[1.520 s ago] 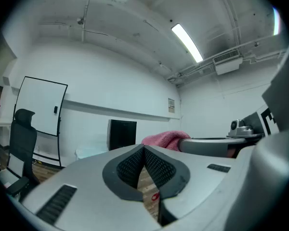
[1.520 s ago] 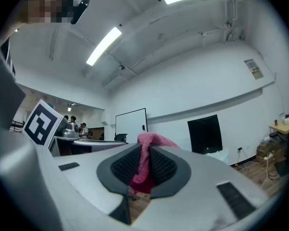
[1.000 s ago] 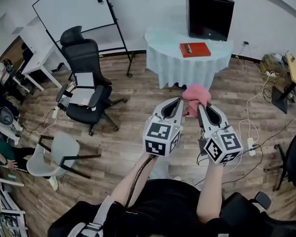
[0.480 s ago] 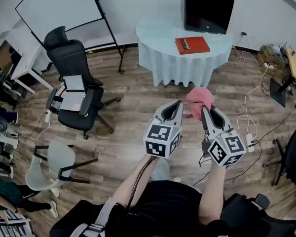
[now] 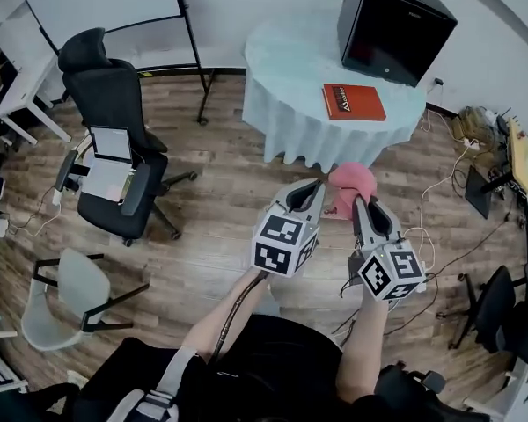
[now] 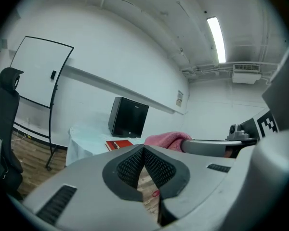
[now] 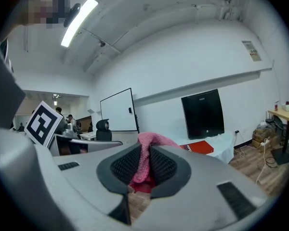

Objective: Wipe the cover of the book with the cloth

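Observation:
A red book [image 5: 353, 101] lies on the round table [image 5: 290, 69] with the pale blue cloth, beside a black box [image 5: 392, 26]; it also shows as the red book [image 6: 118, 145] and the red book [image 7: 202, 147] in the gripper views. My right gripper [image 5: 355, 197] is shut on a pink cloth [image 5: 350, 185], which bulges above the jaws as the pink cloth [image 7: 149, 150]. My left gripper [image 5: 318, 186] is shut with nothing in it, close beside the right one. Both hang over the wooden floor, short of the table.
A black office chair [image 5: 110, 139] with papers stands at the left, a whiteboard [image 5: 97, 3] behind it, a grey chair [image 5: 66, 293] at lower left. Cables and a power strip [image 5: 420, 236] lie on the floor at right.
The view has moved toward the table, which now sits nearer and more to the right. Both grippers hold their pose, the pink cloth still pinched in the right one.

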The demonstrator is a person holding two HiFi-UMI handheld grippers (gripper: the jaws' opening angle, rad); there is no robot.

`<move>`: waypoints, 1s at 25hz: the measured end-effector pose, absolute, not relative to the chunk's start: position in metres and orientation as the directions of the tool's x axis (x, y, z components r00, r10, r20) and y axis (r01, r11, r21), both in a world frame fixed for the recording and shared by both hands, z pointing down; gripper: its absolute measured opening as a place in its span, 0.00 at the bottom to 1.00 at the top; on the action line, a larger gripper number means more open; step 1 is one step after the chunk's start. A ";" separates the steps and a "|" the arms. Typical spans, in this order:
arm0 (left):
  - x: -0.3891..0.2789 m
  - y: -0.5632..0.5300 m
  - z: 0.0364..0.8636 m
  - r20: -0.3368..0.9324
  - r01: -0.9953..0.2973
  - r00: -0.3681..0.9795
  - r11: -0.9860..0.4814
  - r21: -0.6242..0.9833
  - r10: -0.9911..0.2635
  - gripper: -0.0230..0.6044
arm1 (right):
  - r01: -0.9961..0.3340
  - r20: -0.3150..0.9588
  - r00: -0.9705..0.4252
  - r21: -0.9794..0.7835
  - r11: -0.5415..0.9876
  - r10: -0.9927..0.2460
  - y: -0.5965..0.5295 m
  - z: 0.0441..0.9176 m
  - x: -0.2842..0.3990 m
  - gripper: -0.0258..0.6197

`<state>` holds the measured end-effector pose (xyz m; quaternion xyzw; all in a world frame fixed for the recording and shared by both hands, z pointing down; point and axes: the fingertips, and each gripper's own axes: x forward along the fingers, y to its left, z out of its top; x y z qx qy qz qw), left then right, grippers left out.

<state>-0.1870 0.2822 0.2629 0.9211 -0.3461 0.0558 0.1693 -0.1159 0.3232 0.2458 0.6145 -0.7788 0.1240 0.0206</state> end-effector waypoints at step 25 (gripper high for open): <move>-0.165 0.096 0.276 0.227 -0.742 0.667 -0.605 0.289 -0.710 0.06 | -0.939 0.161 -0.338 -0.123 0.321 -0.927 0.116 0.237 -0.071 0.13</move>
